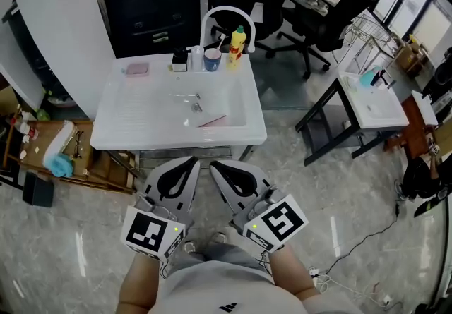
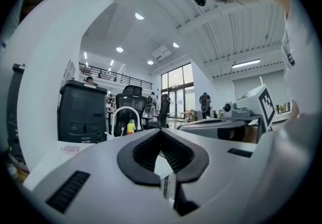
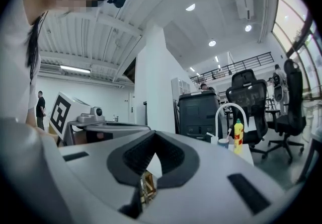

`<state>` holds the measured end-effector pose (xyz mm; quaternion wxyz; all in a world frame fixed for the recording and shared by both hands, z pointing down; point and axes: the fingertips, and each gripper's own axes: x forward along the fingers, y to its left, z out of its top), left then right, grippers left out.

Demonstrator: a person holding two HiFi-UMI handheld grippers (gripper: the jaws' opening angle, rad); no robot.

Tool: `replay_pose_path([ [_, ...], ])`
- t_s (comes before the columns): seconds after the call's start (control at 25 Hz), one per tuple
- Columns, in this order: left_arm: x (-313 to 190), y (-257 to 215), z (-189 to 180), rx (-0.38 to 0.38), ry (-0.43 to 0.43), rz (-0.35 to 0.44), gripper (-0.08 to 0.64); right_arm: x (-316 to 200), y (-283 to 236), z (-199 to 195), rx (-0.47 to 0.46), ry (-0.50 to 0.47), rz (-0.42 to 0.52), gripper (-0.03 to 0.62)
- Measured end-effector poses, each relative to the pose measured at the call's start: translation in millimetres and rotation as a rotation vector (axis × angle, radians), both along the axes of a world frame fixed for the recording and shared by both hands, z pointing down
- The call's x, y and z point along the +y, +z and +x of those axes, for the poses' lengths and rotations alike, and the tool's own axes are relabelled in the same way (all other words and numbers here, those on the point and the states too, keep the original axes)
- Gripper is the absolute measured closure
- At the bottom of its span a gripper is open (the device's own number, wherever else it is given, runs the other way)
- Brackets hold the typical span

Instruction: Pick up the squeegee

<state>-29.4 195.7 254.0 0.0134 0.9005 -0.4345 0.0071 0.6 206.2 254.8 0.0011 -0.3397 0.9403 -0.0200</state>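
The pick has not begun; this is the approach step. The left hand-held gripper (image 1: 191,163) and the right hand-held gripper (image 1: 216,165) hang side by side close to the person's body, both level, each with its jaws pressed together and nothing between them. What looks like the squeegee (image 1: 212,121), a flat pinkish piece, lies in the basin of the white sink (image 1: 113,129), ahead of both tips and well apart from them; it is too small to tell handle from blade.

Next, one hand-held gripper needs to go forward over the near rim, spread its jaws, and come down on the piece, likely the right one, since the piece lies nearer its line.

Room is good: open floor lies between the tips and the sink front. Beyond the squeegee, the tap (image 1: 219,15), a yellow bottle (image 1: 238,44) and a cup (image 1: 212,59) crowd the far rim, so overreach risks a knock. A low wooden rack (image 1: 67,157) stands left of the left hand-held gripper
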Motion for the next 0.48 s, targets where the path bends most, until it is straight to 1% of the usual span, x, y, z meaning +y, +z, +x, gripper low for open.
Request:
replay_pose_path([
  [0.12, -0.5, 0.4, 7.3, -0.005, -0.020, 0.008, 0.548, -4.1, 4.1, 9.6, -0.014, 0.000, -0.022, 0.583],
  [0.2, -0.6, 1.7, 12.0, -0.006, -0.041, 0.007, 0.548, -3.2, 6.4, 15.8, -0.002, -0.015, -0.018, 0.583],
  [0.32, -0.9, 4.1, 18.1, -0.002, -0.071, 0.006, 0.548, 0.1, 5.6, 24.8, -0.008, -0.043, -0.005, 0.583],
  [0.48, -4.8, 9.3, 24.7, -0.016, -0.082, -0.006, 0.548, -2.9, 6.7, 32.1, -0.016, -0.061, -0.017, 0.584],
])
